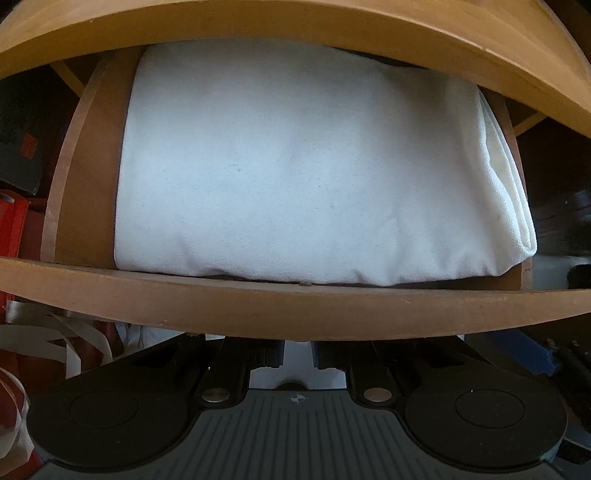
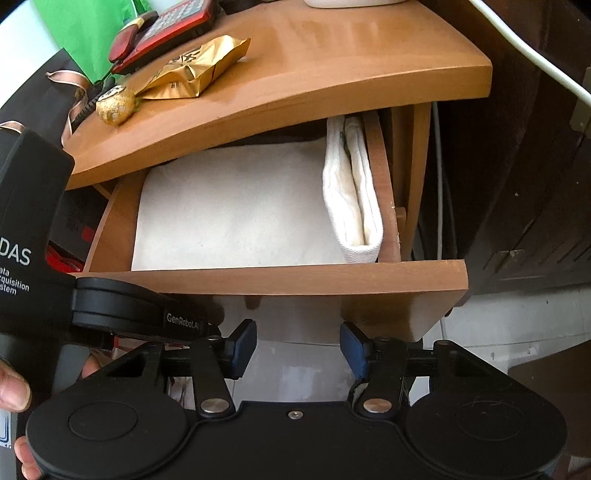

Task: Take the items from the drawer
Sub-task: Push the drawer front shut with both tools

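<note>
The drawer (image 2: 273, 280) stands pulled out beneath the wooden top (image 2: 314, 74) of the cabinet, and a folded white cloth (image 1: 295, 166) fills nearly all of it, lying flat with its layered fold edges (image 2: 354, 192) stacked along the side wall at three o'clock. By its weave it looks like canvas or heavy cotton: soft, limp, light to middling in weight, not fragile and not slippery, though it will likely sag and unfold if lifted by a single layer. The best hold seems to be across the thick bundled edge at three o'clock, where every layer can be pinched together, or at the near corner at five o'clock. Nothing else shows in the drawer; its back runs under the top and is hidden. The right gripper (image 2: 298, 350) hovers below the drawer front with its blue pads (image 2: 245, 343) well apart and nothing between them. The left gripper (image 1: 297, 354) sits under the drawer front at six o'clock; its fingers are apart, and whether they touch a handle I cannot tell. On top, at eleven o'clock, lie a gold packet (image 2: 195, 66) and a red telephone (image 2: 166, 29).
</note>
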The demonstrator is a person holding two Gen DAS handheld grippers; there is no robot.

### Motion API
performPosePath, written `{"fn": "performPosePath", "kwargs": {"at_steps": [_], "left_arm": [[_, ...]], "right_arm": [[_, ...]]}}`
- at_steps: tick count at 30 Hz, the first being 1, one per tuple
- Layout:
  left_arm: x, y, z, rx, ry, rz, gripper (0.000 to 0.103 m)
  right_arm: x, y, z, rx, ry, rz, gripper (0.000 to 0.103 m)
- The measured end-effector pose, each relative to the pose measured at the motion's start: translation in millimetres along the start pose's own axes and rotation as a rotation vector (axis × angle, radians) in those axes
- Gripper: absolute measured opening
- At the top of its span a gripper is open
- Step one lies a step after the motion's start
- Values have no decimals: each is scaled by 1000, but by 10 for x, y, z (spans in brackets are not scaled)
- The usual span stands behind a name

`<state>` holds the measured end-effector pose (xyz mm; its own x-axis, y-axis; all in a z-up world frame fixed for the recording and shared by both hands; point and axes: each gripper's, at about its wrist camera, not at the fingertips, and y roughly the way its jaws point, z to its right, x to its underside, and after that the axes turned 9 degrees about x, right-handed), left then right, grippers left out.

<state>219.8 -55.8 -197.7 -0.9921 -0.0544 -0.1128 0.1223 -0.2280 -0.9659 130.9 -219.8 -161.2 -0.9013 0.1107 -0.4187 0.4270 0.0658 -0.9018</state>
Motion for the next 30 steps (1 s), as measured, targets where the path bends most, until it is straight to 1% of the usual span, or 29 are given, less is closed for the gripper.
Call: {"fn": "performPosePath", "kwargs": {"at_steps": [15, 18, 30], "left_arm": [[-124, 17, 6, 7, 12, 12, 14], [-110, -48, -8, 7, 16, 12, 14], [-47, -13, 10, 3, 17, 25, 14]], "right_arm": [[-182, 65, -19, -1, -17, 33, 50], [-213, 87, -13, 1, -18, 37, 50], [-319, 121, 39, -3, -13, 59, 50]]}}
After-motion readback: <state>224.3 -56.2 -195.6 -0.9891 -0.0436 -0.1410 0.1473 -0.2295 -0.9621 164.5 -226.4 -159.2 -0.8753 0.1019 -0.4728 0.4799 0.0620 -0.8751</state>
